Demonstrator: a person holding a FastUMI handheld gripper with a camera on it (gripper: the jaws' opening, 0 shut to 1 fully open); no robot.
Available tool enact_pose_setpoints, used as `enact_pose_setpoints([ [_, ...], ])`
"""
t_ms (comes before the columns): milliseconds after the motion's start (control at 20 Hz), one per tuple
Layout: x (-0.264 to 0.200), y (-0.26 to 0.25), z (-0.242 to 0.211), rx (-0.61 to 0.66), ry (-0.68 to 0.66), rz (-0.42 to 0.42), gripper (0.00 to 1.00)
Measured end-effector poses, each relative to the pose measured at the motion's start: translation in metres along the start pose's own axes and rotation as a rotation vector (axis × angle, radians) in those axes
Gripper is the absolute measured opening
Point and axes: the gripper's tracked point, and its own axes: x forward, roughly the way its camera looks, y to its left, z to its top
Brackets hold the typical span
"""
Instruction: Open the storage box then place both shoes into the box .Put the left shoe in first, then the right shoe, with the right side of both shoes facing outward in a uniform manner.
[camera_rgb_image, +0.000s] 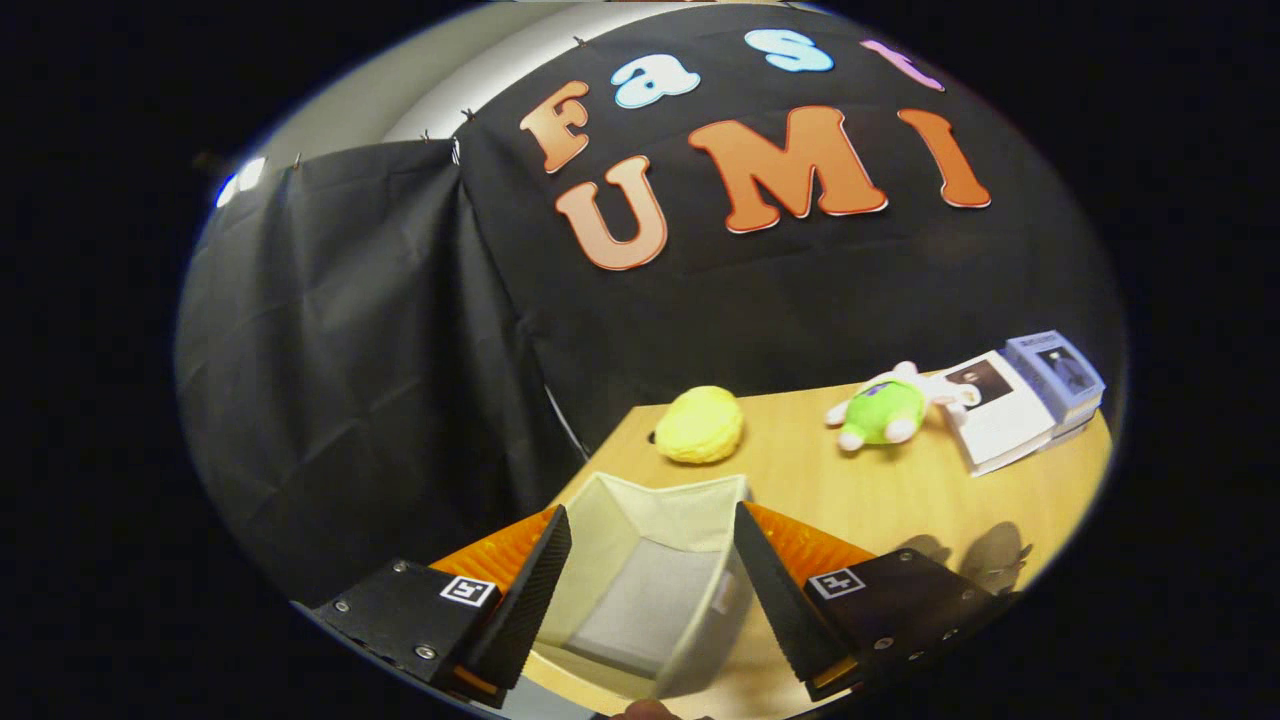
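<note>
Two fingers of the claw (650, 570) stand spread wide apart above the near end of the counter (880, 500), gripping nothing. Between them sits the storage box (650, 590), a pale fabric bin with its top open and its grey floor bare. Just beyond the box, ahead of the fingers, lies a yellow plush toy (700, 424). Farther off and to the right of the claw rests a green and white plush toy (885, 410), touching or nearly touching a white booklet (1000, 420). A small stack of books (1062, 375) sits just beside that booklet, well apart from the box.
</note>
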Motion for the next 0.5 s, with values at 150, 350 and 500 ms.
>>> enact_pose_setpoints([
  [150, -0.019, -0.029, -0.023, 0.048, 0.078, 0.008, 0.98],
  [350, -0.036, -0.083, -0.054, 0.048, 0.139, -0.088, 0.98],
  [500, -0.046, -0.119, -0.082, 0.065, 0.194, -0.144, 0.97],
])
